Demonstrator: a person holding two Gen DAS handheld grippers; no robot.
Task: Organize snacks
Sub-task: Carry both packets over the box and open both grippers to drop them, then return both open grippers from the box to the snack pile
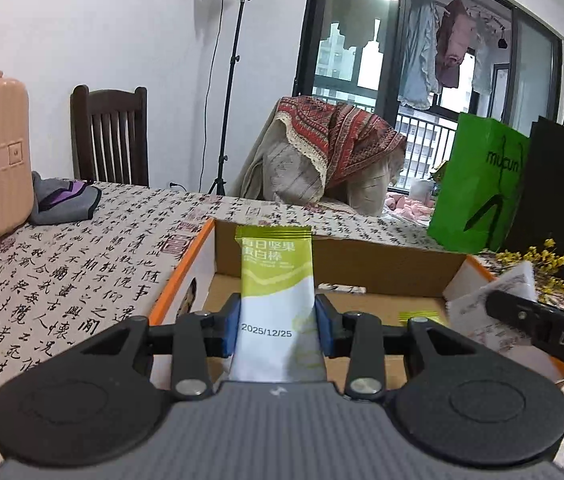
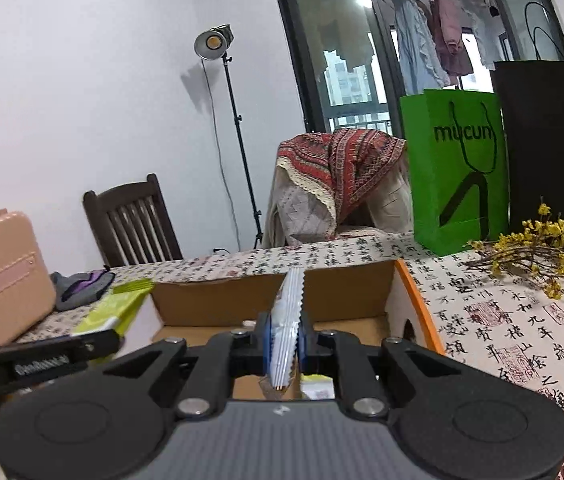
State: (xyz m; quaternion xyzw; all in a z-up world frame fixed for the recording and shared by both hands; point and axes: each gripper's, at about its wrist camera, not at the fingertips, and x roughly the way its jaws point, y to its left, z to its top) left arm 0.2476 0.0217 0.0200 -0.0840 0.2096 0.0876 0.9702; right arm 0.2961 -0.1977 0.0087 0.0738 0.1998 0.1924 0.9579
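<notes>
So we've got the cardboard box (image 1: 382, 268) as our landmark here. Our left gripper (image 1: 278, 326) is clamped partway closed on a green-and-white snack bar (image 1: 276, 280), held upright over the box's near left side. Our right gripper (image 2: 285, 344) is pinched almost fully closed on a thin white snack packet (image 2: 288, 320), edge-on, over the box's middle. More wrappers (image 2: 316, 388) lie down inside the box.
</notes>
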